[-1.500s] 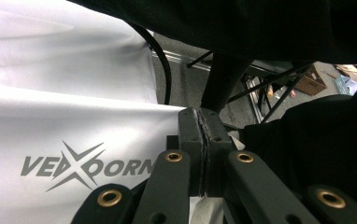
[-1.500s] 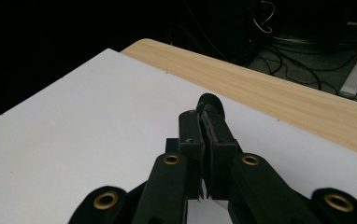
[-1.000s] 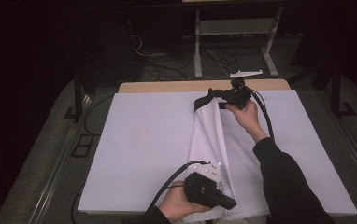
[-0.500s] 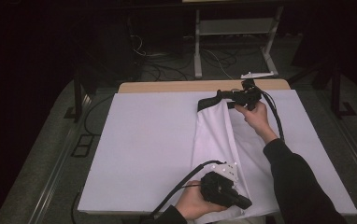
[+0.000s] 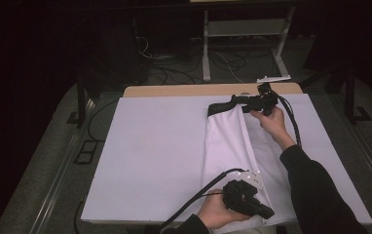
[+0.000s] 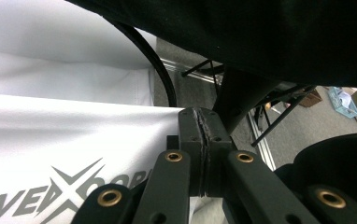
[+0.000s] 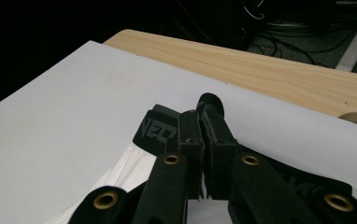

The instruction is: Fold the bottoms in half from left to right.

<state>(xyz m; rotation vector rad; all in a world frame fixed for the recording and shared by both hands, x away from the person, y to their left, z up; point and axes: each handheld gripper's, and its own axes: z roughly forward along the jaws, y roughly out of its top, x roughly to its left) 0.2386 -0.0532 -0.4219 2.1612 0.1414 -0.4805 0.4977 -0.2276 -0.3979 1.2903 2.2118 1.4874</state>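
A white garment with a black waistband lies lengthwise on the white-covered table, right of the middle. My right gripper is at the far end, shut on the waistband, with its jaws pressed together. My left gripper is at the near edge, shut on the garment's lower end. In the left gripper view its jaws are closed over white fabric that carries a grey printed logo. A dark sleeve hangs above it.
A strip of bare wooden tabletop shows beyond the white cover. A white metal stand and loose cables are on the floor behind the table. The cover's left half is flat and bare.
Both hands have moved to the right, carrying the garment's two ends with them. The garment now lies farther right and straighter on the cover.
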